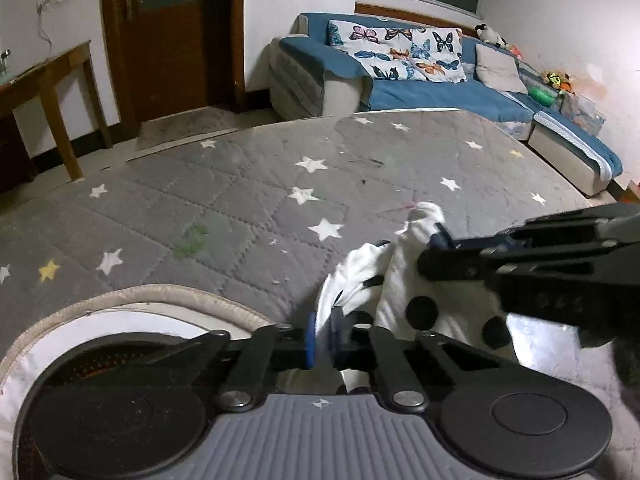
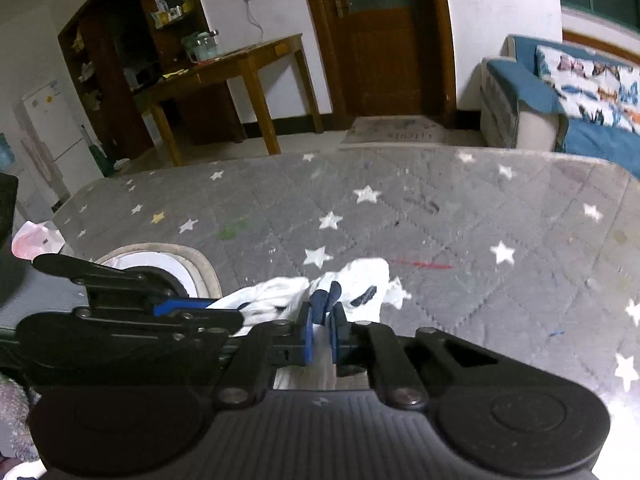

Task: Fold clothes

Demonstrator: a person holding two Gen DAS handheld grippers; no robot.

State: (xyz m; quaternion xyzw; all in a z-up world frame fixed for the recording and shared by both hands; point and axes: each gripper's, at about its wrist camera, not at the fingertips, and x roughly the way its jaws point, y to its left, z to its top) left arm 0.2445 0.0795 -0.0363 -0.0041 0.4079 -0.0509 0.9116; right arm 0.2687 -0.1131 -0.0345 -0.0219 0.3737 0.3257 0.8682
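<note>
- Both tongs, left tongs and right tongs, are clamping the bunched white dotted garment.
- Folding is barely starting; the garment is lying unspread on the star mattress.

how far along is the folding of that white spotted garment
Early. Done: both grippers are shut on the white black-spotted garment, the left gripper at one edge and the right gripper at another. In hand: bunched cloth on the grey star quilt. Left: spreading it flat and every fold.
</note>
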